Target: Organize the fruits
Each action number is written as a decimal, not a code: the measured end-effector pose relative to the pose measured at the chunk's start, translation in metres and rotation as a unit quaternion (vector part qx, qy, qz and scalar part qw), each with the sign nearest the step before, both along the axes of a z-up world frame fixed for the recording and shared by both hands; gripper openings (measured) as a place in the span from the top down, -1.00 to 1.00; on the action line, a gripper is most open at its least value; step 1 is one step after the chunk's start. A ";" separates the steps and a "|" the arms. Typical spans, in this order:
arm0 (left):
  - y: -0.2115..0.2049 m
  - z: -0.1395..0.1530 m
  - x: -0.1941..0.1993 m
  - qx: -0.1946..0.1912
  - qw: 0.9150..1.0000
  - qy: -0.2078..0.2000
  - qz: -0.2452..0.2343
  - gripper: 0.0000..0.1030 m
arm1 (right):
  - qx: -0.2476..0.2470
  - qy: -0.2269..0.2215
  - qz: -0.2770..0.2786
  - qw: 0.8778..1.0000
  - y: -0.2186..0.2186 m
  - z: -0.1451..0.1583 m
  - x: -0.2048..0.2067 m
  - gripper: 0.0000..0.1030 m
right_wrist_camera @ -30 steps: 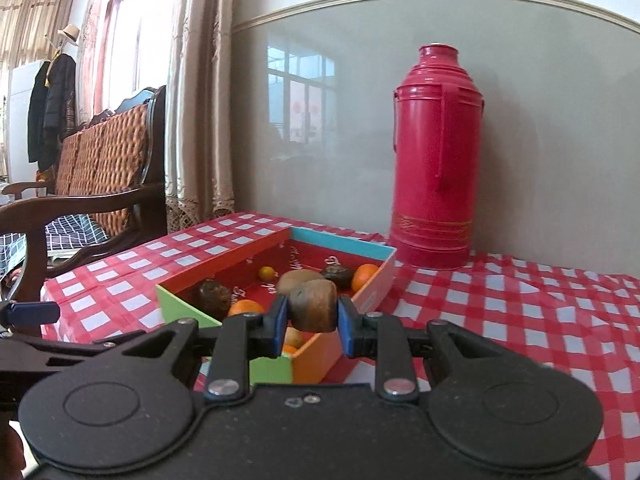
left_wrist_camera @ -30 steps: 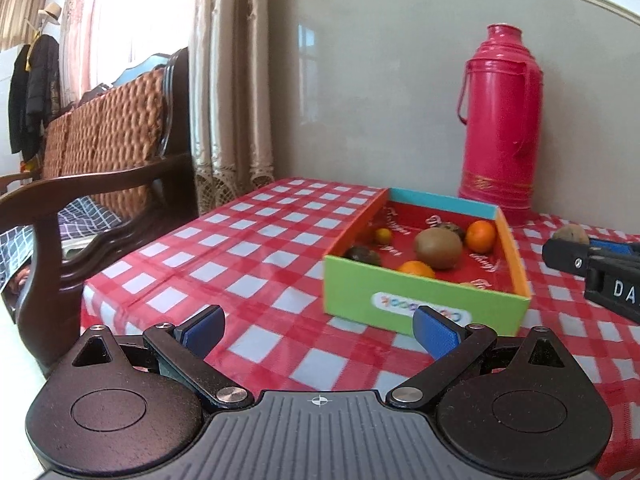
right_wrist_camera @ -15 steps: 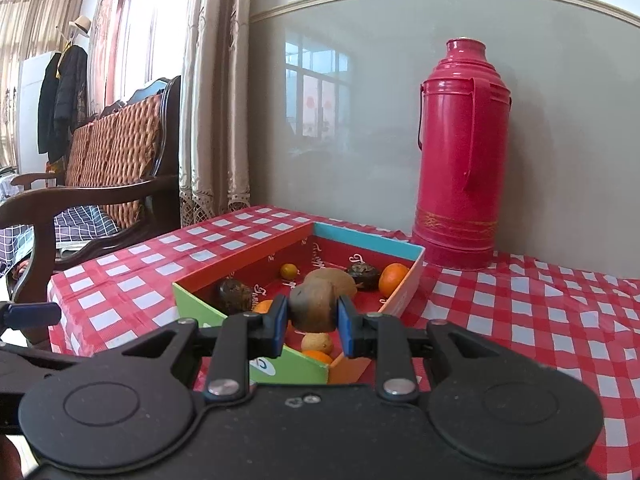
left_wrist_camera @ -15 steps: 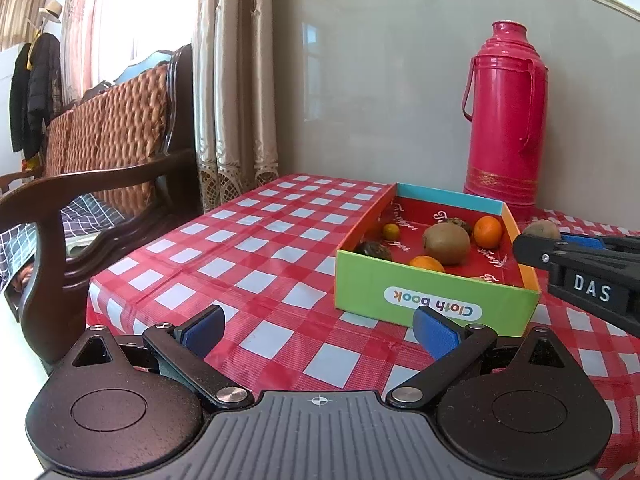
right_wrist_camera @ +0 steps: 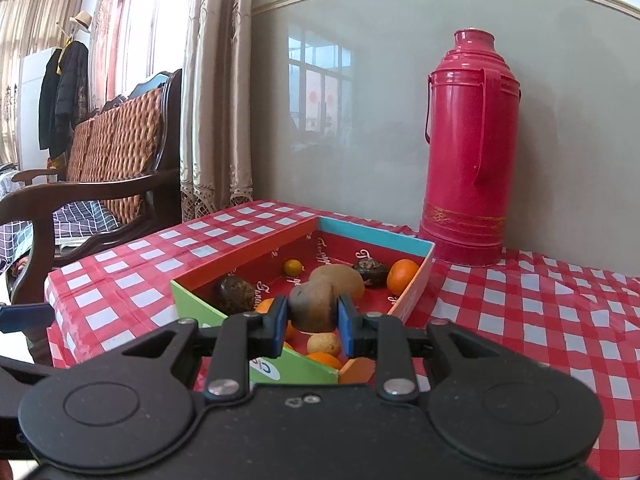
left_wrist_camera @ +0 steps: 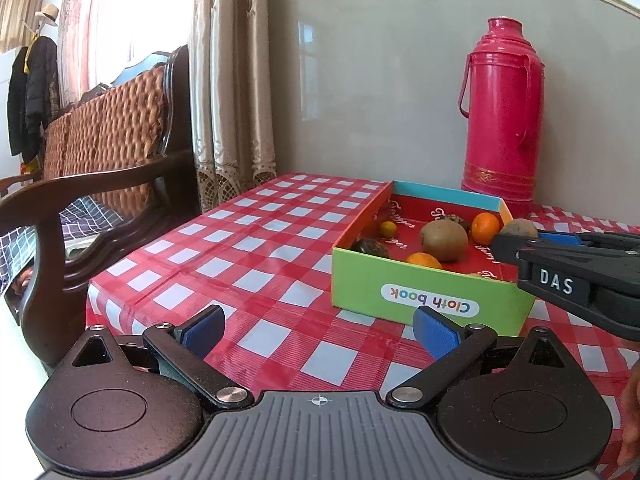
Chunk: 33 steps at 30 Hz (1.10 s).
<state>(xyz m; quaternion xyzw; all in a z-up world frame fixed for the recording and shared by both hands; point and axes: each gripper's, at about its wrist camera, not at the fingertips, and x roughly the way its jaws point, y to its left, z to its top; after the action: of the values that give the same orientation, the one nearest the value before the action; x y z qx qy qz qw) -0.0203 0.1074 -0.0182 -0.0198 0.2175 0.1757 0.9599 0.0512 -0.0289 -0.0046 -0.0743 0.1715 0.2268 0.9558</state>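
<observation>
A green and orange cardboard box (left_wrist_camera: pixel 432 300) (right_wrist_camera: pixel 200 300) stands on the red checked tablecloth. Inside lie a kiwi (left_wrist_camera: pixel 444 240) (right_wrist_camera: pixel 352 280), oranges (left_wrist_camera: pixel 485 227) (right_wrist_camera: pixel 402 276), a small yellow fruit (left_wrist_camera: pixel 387 229) (right_wrist_camera: pixel 293 267) and dark shrivelled fruits (left_wrist_camera: pixel 370 247) (right_wrist_camera: pixel 236 294). My right gripper (right_wrist_camera: pixel 312 320) (left_wrist_camera: pixel 516 236) is shut on a brown kiwi (right_wrist_camera: pixel 313 308) (left_wrist_camera: pixel 519 227), held over the box's near right corner. My left gripper (left_wrist_camera: pixel 318 328) stands open above the cloth in front of the box, with nothing between its fingers.
A tall red thermos (left_wrist_camera: pixel 502 116) (right_wrist_camera: pixel 468 148) stands by the wall behind the box. A wooden wicker-backed bench (left_wrist_camera: pixel 100 152) (right_wrist_camera: pixel 116 160) is left of the table, beside the curtains. The table's left edge (left_wrist_camera: pixel 96 280) is near. A hand (left_wrist_camera: pixel 632 408) shows at the right edge.
My right gripper has carried the brown kiwi leftward toward the box, and it now hangs over the box's right corner. The left gripper has stayed still and open.
</observation>
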 end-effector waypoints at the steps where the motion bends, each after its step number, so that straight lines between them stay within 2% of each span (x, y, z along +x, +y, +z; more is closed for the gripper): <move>1: -0.001 0.000 0.000 0.000 1.000 0.001 -0.001 -0.94 | 0.001 0.002 -0.001 1.000 0.000 0.000 0.001 0.66; 6: -0.004 -0.001 0.002 0.005 1.000 0.004 -0.004 -0.94 | 0.007 -0.006 -0.009 1.000 -0.001 0.003 0.005 0.66; 8: -0.004 -0.001 0.002 0.003 1.000 0.005 -0.003 -0.94 | 0.008 -0.004 -0.010 1.000 -0.001 0.002 0.011 0.59; 9: -0.004 -0.001 0.002 0.003 1.000 0.006 -0.001 -0.94 | 0.005 0.007 -0.008 1.000 0.000 0.001 0.015 0.47; 10: -0.004 -0.001 0.002 0.003 1.000 0.006 0.000 -0.94 | 0.006 0.006 -0.011 1.000 -0.001 0.001 0.016 0.48; 15: -0.005 0.000 0.002 0.002 1.000 0.004 -0.004 -0.93 | 0.029 -0.033 -0.026 0.999 -0.021 0.015 -0.001 0.46; 17: -0.007 0.000 0.002 -0.001 1.000 0.001 -0.009 -0.94 | 0.037 -0.036 -0.036 0.998 -0.031 0.018 -0.006 0.35; 18: -0.009 0.000 0.002 0.000 1.000 0.001 -0.009 -0.94 | 0.042 -0.033 -0.039 0.998 -0.037 0.019 -0.008 0.16; 19: -0.010 0.000 0.003 0.001 1.000 0.001 -0.009 -0.94 | 0.048 -0.029 -0.040 0.998 -0.044 0.019 -0.011 -0.11; 21: -0.011 0.001 0.003 -0.005 1.000 0.000 -0.013 -0.94 | 0.059 -0.026 -0.045 0.997 -0.054 0.019 -0.017 -0.43; 23: -0.013 0.001 0.002 -0.009 1.000 -0.003 -0.012 -0.94 | 0.063 -0.027 -0.044 0.997 -0.063 0.019 -0.027 -0.53; 26: -0.017 0.009 -0.006 -0.023 0.999 -0.006 -0.025 -0.94 | 0.062 -0.029 -0.050 0.996 -0.070 0.021 -0.045 -0.87; 31: -0.041 0.029 -0.041 0.006 0.998 -0.030 -0.052 -0.94 | 0.038 -0.059 -0.065 0.995 -0.083 0.032 -0.079 -0.89; 33: -0.050 0.034 -0.051 0.026 0.997 -0.035 -0.056 -0.96 | 0.028 -0.055 -0.079 0.995 -0.089 0.033 -0.088 -0.89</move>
<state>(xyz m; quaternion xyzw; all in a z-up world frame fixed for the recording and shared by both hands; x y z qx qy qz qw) -0.0713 0.0578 0.0153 0.0112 0.1798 0.1266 0.9755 -0.0370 -0.1183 0.0287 -0.0465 0.1172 0.1511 0.9804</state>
